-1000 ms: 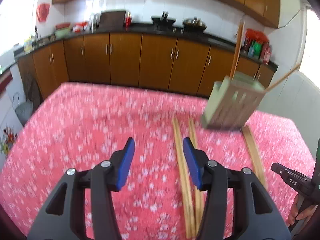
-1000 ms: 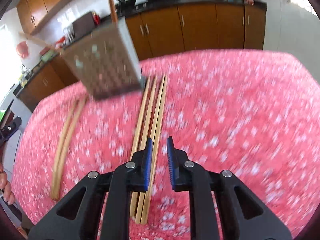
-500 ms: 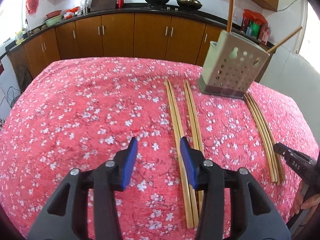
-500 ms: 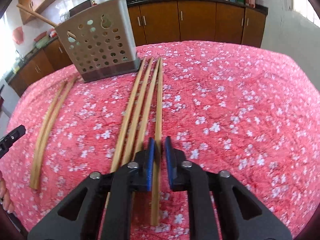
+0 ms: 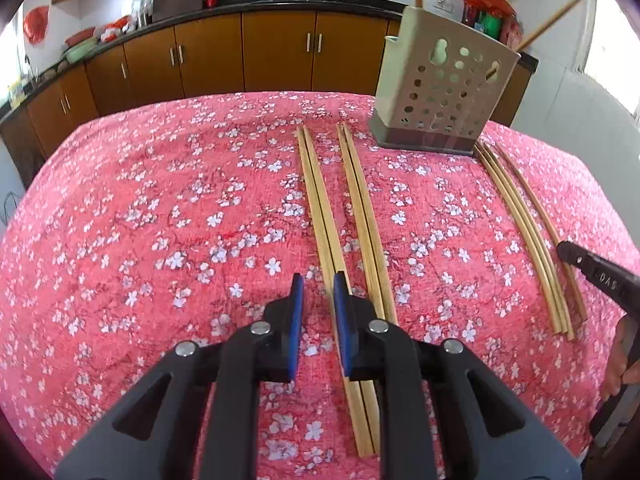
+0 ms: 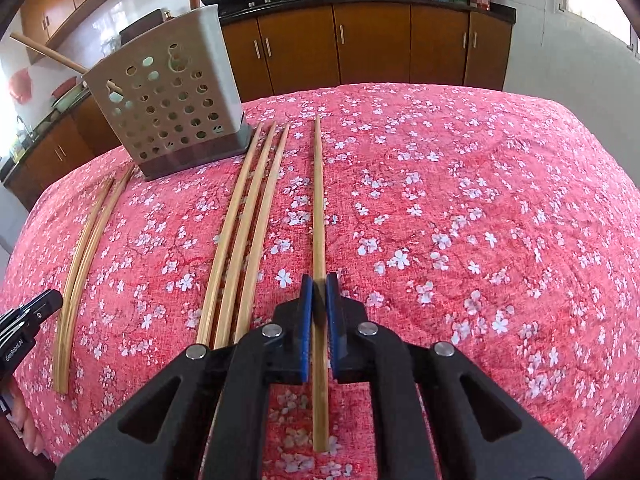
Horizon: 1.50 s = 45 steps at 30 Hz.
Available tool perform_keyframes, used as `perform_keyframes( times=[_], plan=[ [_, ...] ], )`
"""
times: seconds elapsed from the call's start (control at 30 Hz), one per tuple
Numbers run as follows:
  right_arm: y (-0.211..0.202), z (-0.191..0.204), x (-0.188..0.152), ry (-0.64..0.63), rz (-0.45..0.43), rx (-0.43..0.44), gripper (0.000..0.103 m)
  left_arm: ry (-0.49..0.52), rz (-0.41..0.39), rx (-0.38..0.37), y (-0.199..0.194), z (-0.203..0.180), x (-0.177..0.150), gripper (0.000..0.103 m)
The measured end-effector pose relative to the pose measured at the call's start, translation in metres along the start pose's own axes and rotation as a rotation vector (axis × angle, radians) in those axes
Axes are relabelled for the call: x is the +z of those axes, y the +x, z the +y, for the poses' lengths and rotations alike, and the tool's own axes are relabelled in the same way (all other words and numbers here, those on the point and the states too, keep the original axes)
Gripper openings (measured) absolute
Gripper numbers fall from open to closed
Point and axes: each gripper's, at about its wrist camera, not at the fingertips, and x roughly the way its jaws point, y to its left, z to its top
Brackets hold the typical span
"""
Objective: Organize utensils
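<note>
A beige perforated utensil holder stands at the far side of the table with wooden sticks in it. Several wooden chopsticks lie on the red floral cloth. My right gripper is shut on a single chopstick, apart from three others to its left. My left gripper is partly open and empty, just left of two chopstick pairs. The right jaw overlaps the nearer pair. The right gripper's tip shows at the right edge of the left wrist view.
The table is covered by a red cloth with white flowers. Brown kitchen cabinets and a dark counter with woks stand behind. Another chopstick pair lies at the left in the right wrist view.
Both grippers came down close to the table. The right gripper closed on one chopstick and pulled it away from the other three. The left gripper's jaws narrowed.
</note>
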Motion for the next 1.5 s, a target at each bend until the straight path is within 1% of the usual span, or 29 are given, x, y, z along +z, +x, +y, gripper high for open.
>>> perform_keyframes(
  times=[0.07, 0.17, 0.23, 0.27, 0.3, 0.37, 0.47, 0.57, 0.63, 0.8, 1.0, 1.5],
  plan=[
    [0.000, 0.001, 0.000, -0.005, 0.001, -0.002, 0.008, 0.008, 0.000, 0.001, 0.001, -0.002, 0.000, 0.017],
    [-0.001, 0.003, 0.000, -0.016, 0.004, 0.006, 0.008, 0.014, 0.024, 0.004, 0.008, -0.005, -0.001, 0.016],
    [-0.001, 0.005, 0.000, -0.023, 0.004, 0.008, 0.008, 0.023, 0.011, 0.020, 0.008, -0.007, -0.001, 0.015],
    [-0.001, 0.006, -0.001, -0.027, 0.002, 0.007, 0.008, 0.025, 0.009, 0.024, 0.008, -0.007, -0.001, 0.014],
    [-0.001, 0.006, -0.001, -0.031, 0.000, 0.006, 0.008, 0.023, 0.010, 0.028, 0.009, -0.006, -0.001, 0.010],
    [0.000, 0.005, -0.001, -0.044, -0.003, 0.008, 0.008, 0.007, 0.012, 0.037, 0.012, 0.001, 0.004, 0.009],
    [0.001, 0.000, 0.001, -0.038, -0.014, -0.016, 0.008, -0.046, 0.013, 0.075, 0.018, 0.026, 0.014, 0.009],
    [0.002, -0.009, 0.003, -0.022, -0.028, -0.041, 0.008, -0.069, 0.001, 0.075, 0.021, 0.043, 0.017, 0.011],
    [0.002, -0.012, 0.003, -0.014, -0.029, -0.035, 0.008, -0.090, -0.001, 0.053, 0.021, 0.047, 0.018, 0.011],
    [0.002, -0.008, 0.004, -0.032, -0.023, -0.058, 0.008, -0.067, 0.001, 0.083, 0.024, 0.043, 0.019, 0.011],
    [0.003, -0.011, 0.004, -0.016, -0.022, -0.038, 0.008, -0.083, -0.001, 0.068, 0.024, 0.047, 0.019, 0.011],
    [0.003, -0.010, 0.004, -0.019, -0.022, -0.044, 0.008, -0.098, -0.004, 0.053, 0.022, 0.052, 0.018, 0.011]
  ],
)
